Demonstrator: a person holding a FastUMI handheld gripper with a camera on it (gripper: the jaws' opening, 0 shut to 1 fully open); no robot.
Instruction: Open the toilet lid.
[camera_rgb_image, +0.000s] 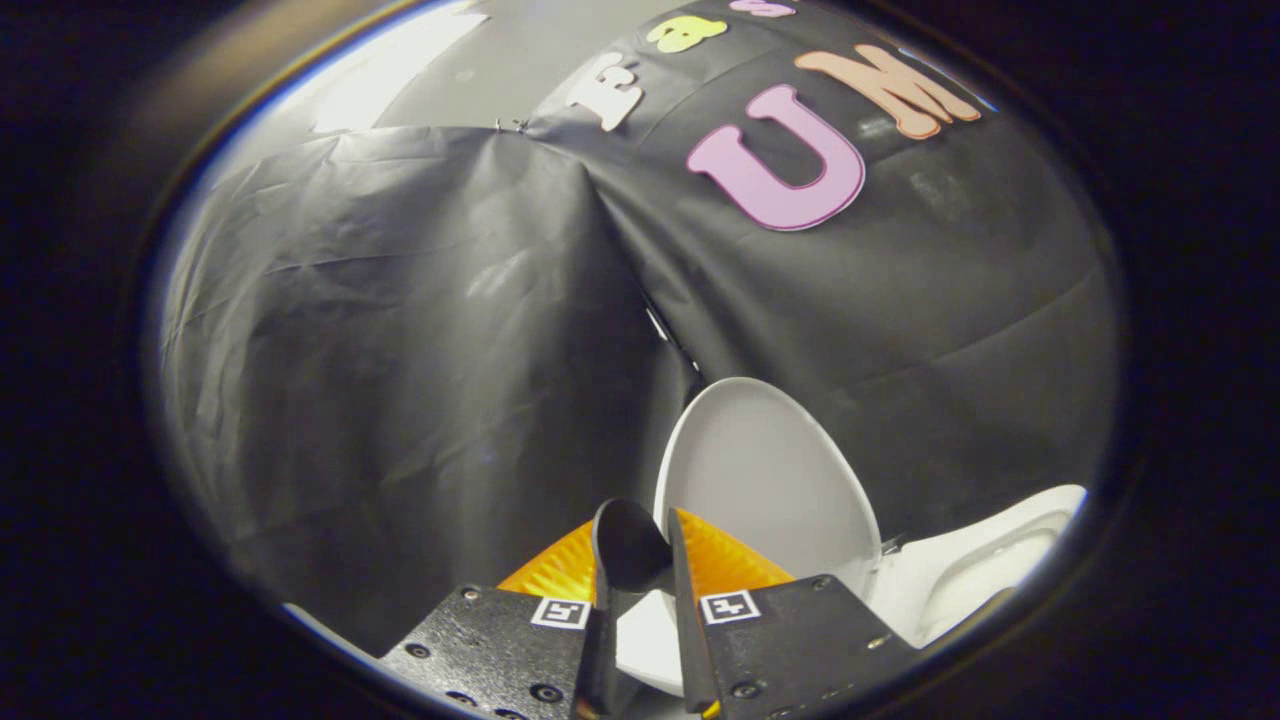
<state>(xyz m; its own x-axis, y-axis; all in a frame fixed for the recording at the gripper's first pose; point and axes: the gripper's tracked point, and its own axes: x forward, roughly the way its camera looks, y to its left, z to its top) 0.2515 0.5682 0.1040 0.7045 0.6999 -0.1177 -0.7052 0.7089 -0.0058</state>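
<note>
Wall: you have the booth's black cloth wall (400, 330) well beyond your fingers and off to their left, creased and slack, with a fold running down to where its two panels meet.

Pale patch: you can see a bright, pale surface (400, 60) above the cloth's upper edge, far beyond the fingers; what it is cannot be told.

Gripper: your gripper (640, 545) points forward and up, its two fingers close to one another with a narrow gap between them. You are not fully pressed together. A dark rounded shape sits in that gap near the tips; whether it is part of the tool or something pinched, you cannot tell from here.

Fingers: your left finger (560, 570) and right one stand nearly parallel, each with a ribbed pad and a small square marker (728, 606) on the dark mount below it.

Toilet lid: your toilet lid (770, 470) stands raised, just ahead of the fingers and slightly right of them, its smooth white oval face turned toward you and its top edge against the cloth. Whether the right fingertip touches the lid's left rim cannot be told.

Toilet: you see the white toilet (990, 570) to the right of your fingers, beyond the raised lid's lower edge, its rim and hollow partly visible.
</note>
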